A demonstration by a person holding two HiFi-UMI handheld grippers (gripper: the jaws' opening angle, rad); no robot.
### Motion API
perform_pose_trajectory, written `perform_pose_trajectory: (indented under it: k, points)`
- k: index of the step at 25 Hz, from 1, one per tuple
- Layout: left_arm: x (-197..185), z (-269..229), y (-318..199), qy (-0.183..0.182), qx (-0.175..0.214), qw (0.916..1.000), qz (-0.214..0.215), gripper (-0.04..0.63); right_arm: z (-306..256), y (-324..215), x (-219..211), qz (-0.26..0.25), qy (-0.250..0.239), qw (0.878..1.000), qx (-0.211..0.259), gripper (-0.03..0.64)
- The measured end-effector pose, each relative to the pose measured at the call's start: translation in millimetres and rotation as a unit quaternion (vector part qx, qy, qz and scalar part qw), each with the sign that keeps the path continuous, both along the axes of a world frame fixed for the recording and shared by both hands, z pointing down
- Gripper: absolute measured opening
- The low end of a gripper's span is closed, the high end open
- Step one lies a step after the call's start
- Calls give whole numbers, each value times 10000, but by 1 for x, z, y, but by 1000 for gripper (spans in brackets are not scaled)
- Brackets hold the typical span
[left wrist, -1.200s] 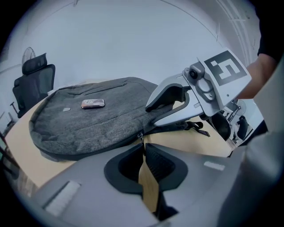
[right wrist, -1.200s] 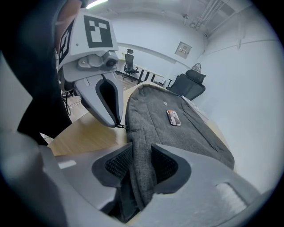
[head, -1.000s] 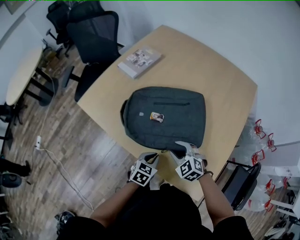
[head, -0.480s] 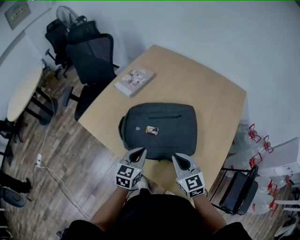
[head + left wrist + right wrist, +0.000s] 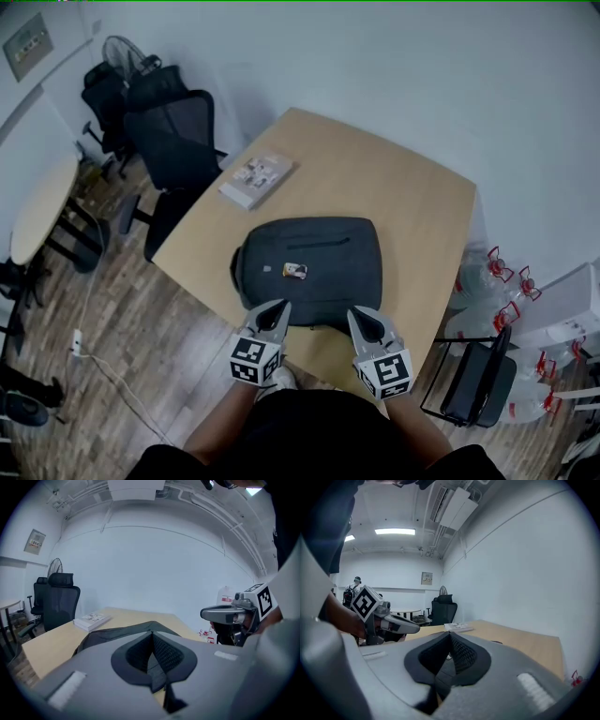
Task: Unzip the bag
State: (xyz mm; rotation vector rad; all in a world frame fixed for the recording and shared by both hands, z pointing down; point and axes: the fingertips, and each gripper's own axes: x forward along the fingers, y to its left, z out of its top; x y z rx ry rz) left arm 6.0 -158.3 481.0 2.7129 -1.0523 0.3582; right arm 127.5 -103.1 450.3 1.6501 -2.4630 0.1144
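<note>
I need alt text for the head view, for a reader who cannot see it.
Seen from above, a dark grey backpack lies flat on a light wooden table. A person holds the left gripper and right gripper, both shut and empty, side by side at its near edge. A book lies near the table's far left edge.

place: office | cues: mesh swivel chairs, wooden tables, ceiling strip light
</note>
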Motion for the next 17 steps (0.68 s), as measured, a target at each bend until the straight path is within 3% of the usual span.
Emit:
perform_pose_trajectory:
  k: [8,17]
  points:
    - [16,-2,6,-120,55,9996,267,19,0,3,8,12,17,10000,4,2]
    - [17,1,8,-236,91,9994,233,18,1,2,10,6,-53,9999,104,2]
